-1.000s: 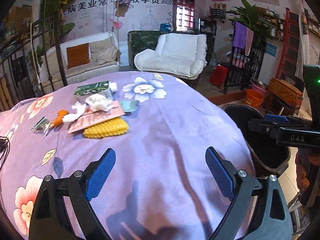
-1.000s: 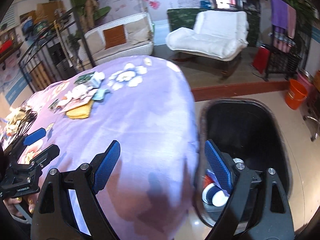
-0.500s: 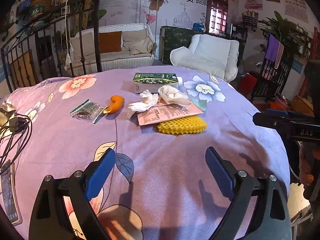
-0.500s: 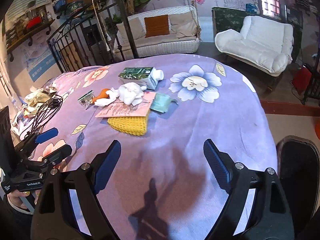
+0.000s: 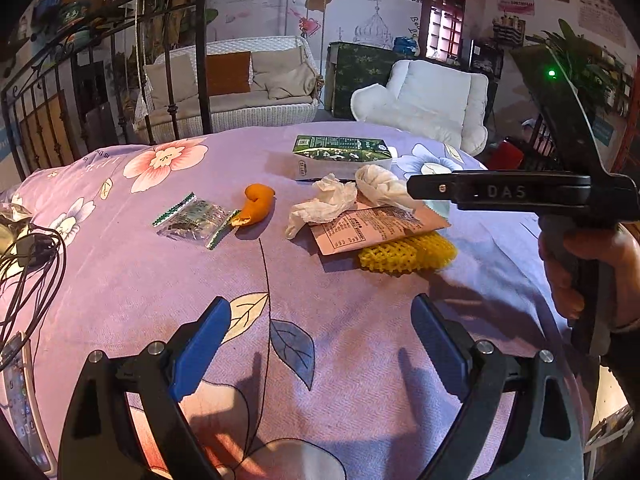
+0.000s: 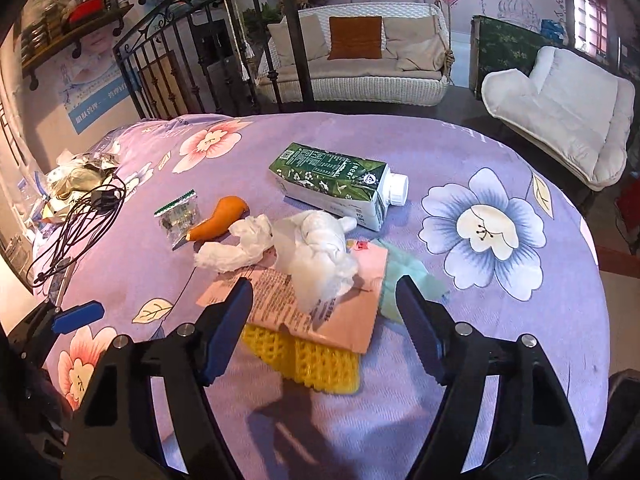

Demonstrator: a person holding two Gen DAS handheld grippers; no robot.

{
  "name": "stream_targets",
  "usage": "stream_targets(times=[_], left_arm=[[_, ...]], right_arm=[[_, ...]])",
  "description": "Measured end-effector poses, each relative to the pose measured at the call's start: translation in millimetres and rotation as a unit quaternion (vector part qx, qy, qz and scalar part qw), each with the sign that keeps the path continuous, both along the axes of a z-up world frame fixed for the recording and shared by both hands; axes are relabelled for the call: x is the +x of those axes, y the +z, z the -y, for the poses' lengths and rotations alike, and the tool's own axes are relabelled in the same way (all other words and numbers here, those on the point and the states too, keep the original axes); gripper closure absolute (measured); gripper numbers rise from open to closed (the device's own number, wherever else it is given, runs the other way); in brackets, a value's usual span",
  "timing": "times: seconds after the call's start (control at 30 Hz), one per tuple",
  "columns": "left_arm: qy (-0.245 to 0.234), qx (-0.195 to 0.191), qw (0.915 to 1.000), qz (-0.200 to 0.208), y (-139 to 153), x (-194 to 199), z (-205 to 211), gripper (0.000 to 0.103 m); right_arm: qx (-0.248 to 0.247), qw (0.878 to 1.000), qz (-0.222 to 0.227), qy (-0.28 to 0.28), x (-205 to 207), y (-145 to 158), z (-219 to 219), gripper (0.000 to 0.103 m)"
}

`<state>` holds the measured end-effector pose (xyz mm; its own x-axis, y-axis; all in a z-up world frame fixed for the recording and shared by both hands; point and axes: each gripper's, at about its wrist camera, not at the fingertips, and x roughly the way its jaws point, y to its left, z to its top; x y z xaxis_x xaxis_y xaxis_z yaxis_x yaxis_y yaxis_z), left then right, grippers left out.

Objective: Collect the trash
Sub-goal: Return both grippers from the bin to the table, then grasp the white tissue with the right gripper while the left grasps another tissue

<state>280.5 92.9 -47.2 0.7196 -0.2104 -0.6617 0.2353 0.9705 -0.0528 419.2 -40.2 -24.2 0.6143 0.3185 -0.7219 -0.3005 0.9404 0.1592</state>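
- Both grippers have swung away from the black bin seen a second ago and now face the trash pile on the desk; the bin has dropped out of both views bar a dark edge.
- Right gripper: jaws wide apart, empty, closer than before, low over the pink packet and yellow foam net.
- Left gripper: jaws spread, empty, short of the pile.
- Trash lies mid-desk: green milk carton on its side, two crumpled tissues on the packet, orange peel, a clear wrapper just beside it, a teal scrap under the packet's edge.
- Cables clutter the desk's left edge, well apart from the pile.
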Motion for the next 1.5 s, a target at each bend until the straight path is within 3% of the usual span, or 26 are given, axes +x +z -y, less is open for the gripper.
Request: stream_targets(times=[0.23,0.33,0.4,0.47,0.57,0.77,0.93,1.2,1.4,1.5], left_arm=[[0.005,0.015,0.9998,0.011,1,14,-1,0.012],[0.007,0.018,0.9997,0.012,0,20,-1,0.012],[0.005,0.013,0.9999,0.008,0,24,-2,0.012],[0.002,0.012,0.9999,0.004,-1,31,-3,0.012],[-0.005,0.013,0.9999,-0.001,0,41,-1,0.012],[-0.024,0.004,0.9997,-0.001,6,68,10,0.012],[-0.034,0.013,0.9992,-0.017,0,97,22,0.028],[-0.038,0.026,0.9982,-0.038,-13,124,37,0.029],[-0.022,0.024,0.9981,-0.052,-25,131,38,0.056],[-0.013,0.01,0.9986,-0.05,-23,129,32,0.077]], right_arm=[[-0.013,1.0,-0.016,0.004,30,-14,-13,0.038],[-0.015,1.0,-0.024,0.011,37,-21,-16,0.051],[-0.018,0.999,-0.029,0.015,38,-25,-17,0.069],[-0.024,0.999,-0.029,0.013,37,-28,-16,0.079],[-0.002,1.0,-0.021,0.011,32,-24,-9,0.087],[0.009,1.0,0.021,0.004,10,-3,4,0.088],[0.009,0.999,0.032,0.0,-4,5,12,0.088],[0.02,0.999,0.032,-0.02,-14,6,28,0.088],[0.027,0.999,0.031,-0.033,-23,3,38,0.088],[0.026,0.999,0.032,-0.033,-28,3,40,0.088]])
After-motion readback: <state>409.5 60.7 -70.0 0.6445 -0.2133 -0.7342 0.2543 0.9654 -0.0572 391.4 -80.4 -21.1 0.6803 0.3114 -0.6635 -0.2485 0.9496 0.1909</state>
